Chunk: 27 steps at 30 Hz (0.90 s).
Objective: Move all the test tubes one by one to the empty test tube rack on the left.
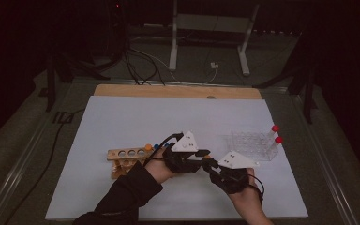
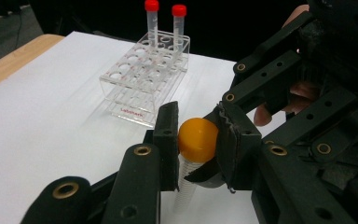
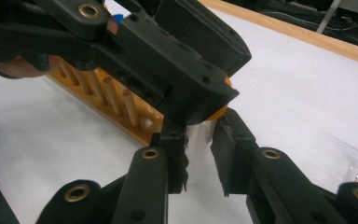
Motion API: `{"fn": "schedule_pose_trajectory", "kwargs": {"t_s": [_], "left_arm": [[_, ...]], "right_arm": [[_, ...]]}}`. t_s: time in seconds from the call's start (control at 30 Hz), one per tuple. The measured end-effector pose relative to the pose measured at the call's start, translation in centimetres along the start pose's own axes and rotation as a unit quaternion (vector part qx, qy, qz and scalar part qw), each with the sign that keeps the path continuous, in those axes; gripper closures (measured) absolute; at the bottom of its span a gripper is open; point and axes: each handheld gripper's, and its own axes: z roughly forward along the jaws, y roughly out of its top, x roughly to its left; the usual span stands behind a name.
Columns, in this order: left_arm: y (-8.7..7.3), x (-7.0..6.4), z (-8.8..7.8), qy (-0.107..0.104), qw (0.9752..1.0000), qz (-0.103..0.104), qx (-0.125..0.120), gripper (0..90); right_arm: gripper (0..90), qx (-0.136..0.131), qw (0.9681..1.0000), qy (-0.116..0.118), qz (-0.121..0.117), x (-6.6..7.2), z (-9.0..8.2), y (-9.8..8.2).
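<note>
A clear tube with an orange cap [image 2: 196,139] stands upright between the two grippers, in front of me near the middle of the white table. My left gripper [image 2: 196,141] is shut on the cap, one pad on each side. Below the cap, the tube's white threaded neck [image 2: 185,184] shows. My right gripper [image 3: 199,156] is shut on the tube's clear body [image 3: 198,147], just under the left gripper's jaws. In the high view the left gripper [image 1: 201,157] and right gripper [image 1: 209,164] meet tip to tip.
A wooden tube rack [image 1: 126,154] with coloured caps lies to the left of the hands. A clear plastic rack [image 1: 253,145] holding two red-capped tubes [image 1: 275,128] stands to the right. The white mat [image 1: 168,112] ends at a wooden strip at the back.
</note>
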Motion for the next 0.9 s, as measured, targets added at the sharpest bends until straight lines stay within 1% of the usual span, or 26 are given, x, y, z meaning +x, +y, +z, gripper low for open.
{"fn": "schedule_pose_trajectory", "kwargs": {"t_s": [0.03, 0.07, 0.1, 0.13, 0.17, 0.2, 0.23, 0.27, 0.33, 0.37, 0.47, 0.5, 0.57, 0.6, 0.63, 0.7, 0.73, 0.77, 0.8, 0.83, 0.9], "left_arm": [[0.0, 0.0, 0.0, -0.001, 1.0, -0.003, -0.001, 71.9], [0.1, 0.1, -0.1, 0.0, 1.0, -0.002, -0.003, 71.9], [0.1, 0.1, -0.2, 0.002, 1.0, -0.006, -0.007, 71.9], [0.1, 0.2, -0.4, 0.005, 0.9999, -0.004, -0.008, 71.9], [0.2, 0.2, -0.6, 0.011, 0.9999, -0.004, -0.01, 72.0], [0.3, 0.3, -0.9, 0.013, 0.9998, -0.006, -0.015, 72.0], [0.4, 0.4, -1.2, 0.014, 0.9998, -0.006, -0.015, 72.0], [0.5, 0.5, -1.5, 0.022, 0.9996, -0.005, -0.016, 72.0], [0.7, 0.7, -2.4, 0.027, 0.9994, -0.009, -0.021, 72.0], [0.8, 0.8, -2.7, 0.032, 0.9993, -0.007, -0.021, 72.0], [1.1, 1.0, -4.2, 0.046, 0.9986, -0.007, -0.027, 72.0], [1.1, 1.1, -4.6, 0.05, 0.9984, -0.006, -0.026, 72.0], [1.1, 1.3, -5.7, 0.06, 0.9978, -0.007, -0.028, 72.0], [1.1, 1.4, -6.1, 0.062, 0.9977, -0.006, -0.027, 72.0], [1.1, 1.4, -6.6, 0.067, 0.9973, -0.008, -0.028, 72.0], [0.9, 1.6, -7.5, 0.073, 0.9969, -0.012, -0.027, 72.0], [0.8, 1.6, -8.0, 0.08, 0.9964, -0.011, -0.027, 72.0], [0.6, 1.7, -8.4, 0.085, 0.9959, -0.012, -0.027, 72.0], [0.5, 1.7, -8.9, 0.085, 0.996, -0.015, -0.026, 72.0], [0.3, 1.8, -9.3, 0.092, 0.9953, -0.015, -0.025, 72.0], [-0.1, 1.9, -10.1, 0.099, 0.9946, -0.019, -0.023, 72.0]], "right_arm": [[73.2, -0.003, 1.0, 0.001, 0.001, -0.1, 0.0, 0.0], [69.8, -0.004, 1.0, 0.004, 0.003, -0.1, 0.0, 0.0], [61.5, -0.004, 1.0, 0.006, 0.006, -0.2, 0.0, 0.0], [56.4, -0.003, 0.9999, 0.009, 0.007, -0.3, 0.0, 0.1], [51.3, -0.003, 0.9999, 0.007, 0.008, -0.4, 0.0, 0.0], [44.7, -0.004, 0.9999, 0.007, 0.009, -0.5, 0.0, 0.0], [40.0, -0.003, 0.9999, 0.006, 0.01, -0.5, 0.0, 0.1], [34.9, -0.005, 0.9999, 0.006, 0.011, -0.6, -0.1, 0.1], [23.9, -0.012, 0.9998, -0.002, 0.013, -0.8, -0.3, 0.2], [19.0, -0.013, 0.9998, -0.005, 0.014, -0.9, -0.4, 0.3], [12.8, -0.021, 0.9995, -0.014, 0.02, -1.3, -0.6, 0.4], [9.3, -0.023, 0.9993, -0.018, 0.022, -1.5, -0.6, 0.4], [4.6, -0.025, 0.9991, -0.018, 0.029, -1.8, -0.7, 0.4], [0.0, -0.025, 0.9993, -0.013, 0.026, -2.0, -0.8, 0.4], [0.0, -0.025, 0.9993, -0.005, 0.026, -2.1, -0.8, 0.4], [0.0, -0.032, 0.9992, -0.001, 0.024, -2.2, -1.0, 0.4], [0.0, -0.033, 0.9991, 0.002, 0.025, -2.3, -1.1, 0.4], [0.0, -0.034, 0.9991, 0.001, 0.026, -2.3, -1.1, 0.4], [0.0, -0.035, 0.9991, 0.001, 0.024, -2.3, -1.1, 0.4], [0.0, -0.036, 0.999, 0.005, 0.026, -2.4, -1.2, 0.4], [0.0, -0.035, 0.9989, 0.003, 0.029, -2.4, -1.2, 0.4]]}}
